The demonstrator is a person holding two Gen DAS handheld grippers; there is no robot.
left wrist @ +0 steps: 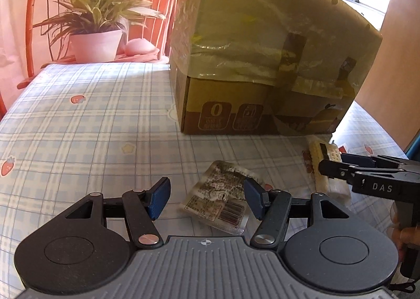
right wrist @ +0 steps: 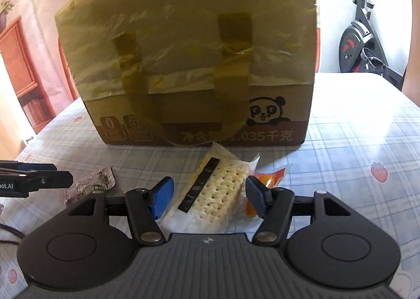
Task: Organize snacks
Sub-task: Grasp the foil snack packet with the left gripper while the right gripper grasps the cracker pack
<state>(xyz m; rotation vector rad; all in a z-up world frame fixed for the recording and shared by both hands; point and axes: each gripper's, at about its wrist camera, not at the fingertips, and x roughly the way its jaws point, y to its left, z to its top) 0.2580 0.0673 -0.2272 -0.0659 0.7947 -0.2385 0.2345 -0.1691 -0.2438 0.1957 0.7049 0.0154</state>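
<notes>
A clear snack packet [left wrist: 218,199] with a printed label and barcode lies flat on the checked tablecloth [left wrist: 92,120], between the blue pads of my left gripper [left wrist: 207,197]. That gripper is open and its pads stand apart from the packet. To its right a long cracker packet [right wrist: 218,194] lies between the fingers of my open right gripper [right wrist: 208,197]. An orange snack packet [right wrist: 270,180] lies just right of the crackers. Each gripper shows in the other's view: the right gripper [left wrist: 332,163] over the cracker packet [left wrist: 321,157], the left gripper [right wrist: 63,174] beside the printed packet [right wrist: 97,183].
A large cardboard box [right wrist: 197,62] with a panda print, covered by taped yellowish sheet, stands just behind the snacks. An orange chair [left wrist: 39,4] with a potted plant [left wrist: 97,23] is at the far left. An exercise bike [right wrist: 367,44] stands beyond the table's right side.
</notes>
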